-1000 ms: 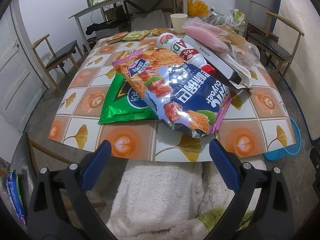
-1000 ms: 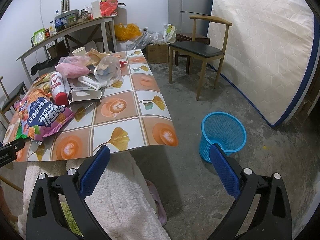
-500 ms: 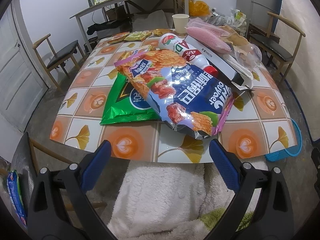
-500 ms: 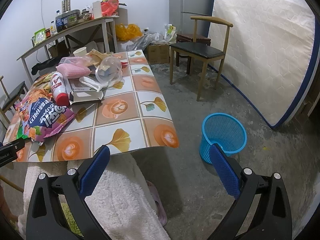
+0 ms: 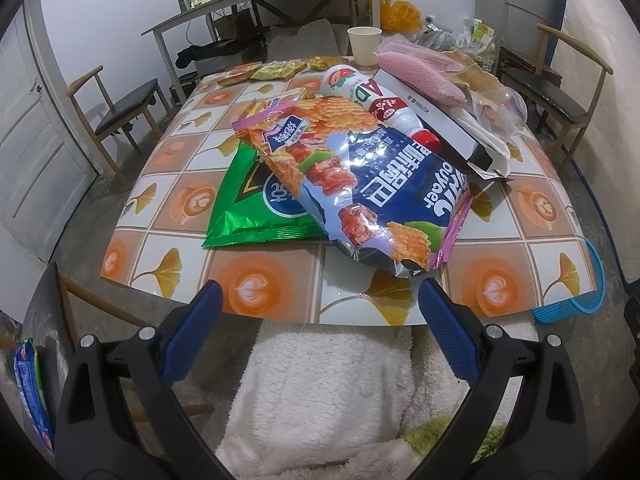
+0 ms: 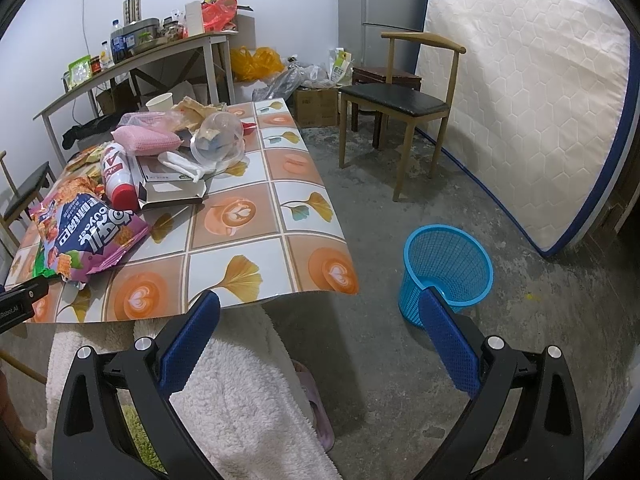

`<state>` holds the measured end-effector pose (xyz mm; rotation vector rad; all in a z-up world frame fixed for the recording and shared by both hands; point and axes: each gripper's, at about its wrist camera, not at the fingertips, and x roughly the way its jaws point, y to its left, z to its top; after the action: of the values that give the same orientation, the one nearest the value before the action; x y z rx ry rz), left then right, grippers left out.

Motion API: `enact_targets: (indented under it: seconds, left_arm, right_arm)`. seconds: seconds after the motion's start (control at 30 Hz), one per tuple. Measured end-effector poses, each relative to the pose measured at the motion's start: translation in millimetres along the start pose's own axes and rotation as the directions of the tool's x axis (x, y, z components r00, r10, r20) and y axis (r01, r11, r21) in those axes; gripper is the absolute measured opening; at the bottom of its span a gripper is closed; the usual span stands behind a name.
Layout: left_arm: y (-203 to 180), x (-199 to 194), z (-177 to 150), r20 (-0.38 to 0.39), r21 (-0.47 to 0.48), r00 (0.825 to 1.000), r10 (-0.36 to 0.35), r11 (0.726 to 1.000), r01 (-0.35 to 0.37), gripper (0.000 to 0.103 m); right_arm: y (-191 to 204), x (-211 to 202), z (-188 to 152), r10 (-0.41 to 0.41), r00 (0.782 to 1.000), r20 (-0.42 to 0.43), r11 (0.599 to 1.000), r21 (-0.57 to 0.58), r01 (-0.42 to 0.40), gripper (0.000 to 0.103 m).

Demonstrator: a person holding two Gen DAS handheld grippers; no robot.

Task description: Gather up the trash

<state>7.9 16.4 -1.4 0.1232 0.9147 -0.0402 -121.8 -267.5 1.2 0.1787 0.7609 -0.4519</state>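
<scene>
Glossy purple-blue foil marks the big snack bag (image 5: 352, 188), printed with Chinese characters and what looks like "Oyaer"; it lies near the front edge of the table (image 5: 256, 288), overlapping a green bag (image 5: 256, 200) on its left. Behind the snack bag a white bottle (image 5: 380, 108) with a red cap and large letters "AD" lies on its side, touching a flat white box (image 5: 432, 116) whose small edge print is too fine to read. A paper cup (image 5: 363, 46) stands at the table's far end. The table wears an oilcloth of orange latte-art squares and ginkgo leaves. Right of the table, on bare concrete floor, stands a blue mesh basket (image 6: 448, 268), with a mattress (image 6: 532, 100) leaning on the wall beyond it. Left gripper (image 5: 320, 320) and right gripper (image 6: 320, 320) both gape wide, empty, just short of the table's front edge.
</scene>
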Motion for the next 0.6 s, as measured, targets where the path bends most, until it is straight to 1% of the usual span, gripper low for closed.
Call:
enact_targets:
  seconds: [0.13, 0.3, 0.5, 0.6]
  left_arm:
    - [4.6, 1.4, 0.7, 0.003, -0.004, 1.0, 0.002, 1.0, -0.002, 0.094]
    - [4.3, 2.5, 10.3, 0.009, -0.008, 1.0, 0.002, 1.0, -0.002, 0.094]
    - [14.7, -3.4, 37.5, 0.077, -0.014, 0.997, 0.004, 1.0, -0.003, 0.094]
    - [30.1, -5.8, 60.8, 0.118, -0.032, 0.993, 0.027, 0.999, -0.024, 0.094]
  right_arm:
    - [0.0, -0.5, 2.0, -0.004, 1.0, 0.003, 1.0, 0.001, 0.004, 0.097]
    - [-0.2, -1.3, 11.2, -0.018, 1.0, 0.014, 1.0, 0.01, 0.018, 0.097]
    - [5.8, -1.0, 35.2, -0.03, 0.998, 0.05, 1.0, 0.008, 0.03, 0.097]
    - [13.3, 0.0, 49.8, -0.024, 0.997, 0.08, 1.0, 0.0, 0.024, 0.097]
